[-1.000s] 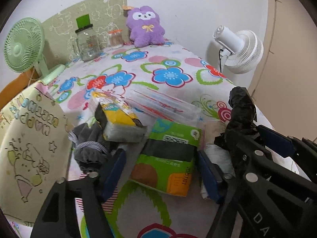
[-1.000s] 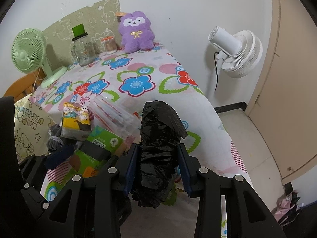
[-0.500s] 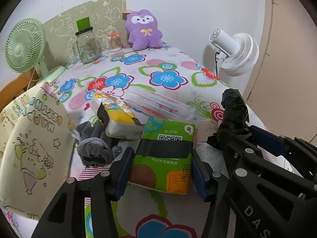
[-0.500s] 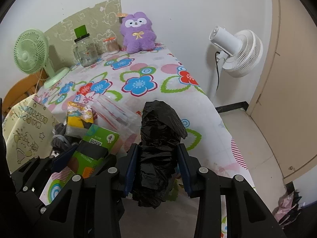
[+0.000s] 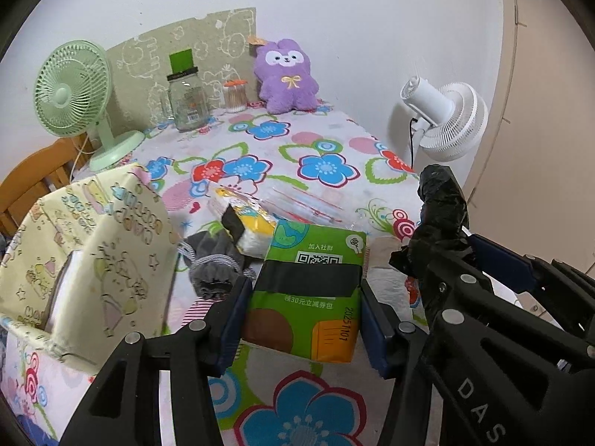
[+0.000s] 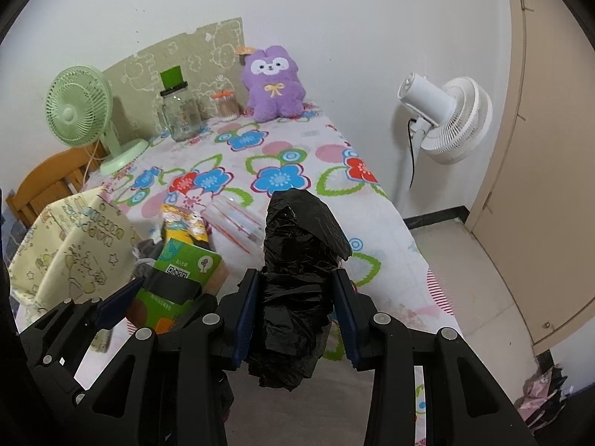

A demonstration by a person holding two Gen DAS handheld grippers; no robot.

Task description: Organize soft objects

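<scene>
My left gripper (image 5: 303, 319) is shut on a green tissue pack (image 5: 312, 293) and holds it above the flowered tablecloth (image 5: 282, 156). My right gripper (image 6: 297, 316) is shut on a black plastic bag bundle (image 6: 297, 260), held up at the right; it also shows in the left wrist view (image 5: 438, 215). A yellow tissue pack (image 5: 249, 223), grey socks (image 5: 212, 260) and a clear plastic packet (image 5: 308, 204) lie on the table behind the green pack. A yellow printed storage box (image 5: 81, 252) stands open at the left. A purple plush (image 5: 286, 74) sits at the back.
A green desk fan (image 5: 74, 89), a glass jar (image 5: 186, 100) and a small swab jar (image 5: 235, 94) stand at the back. A white floor fan (image 5: 446, 119) stands off the table's right edge. A wooden chair (image 5: 33, 182) is at the left.
My left gripper closed on the green tissue pack and lifted it off the table, moving back and left. My right gripper kept holding the black bag.
</scene>
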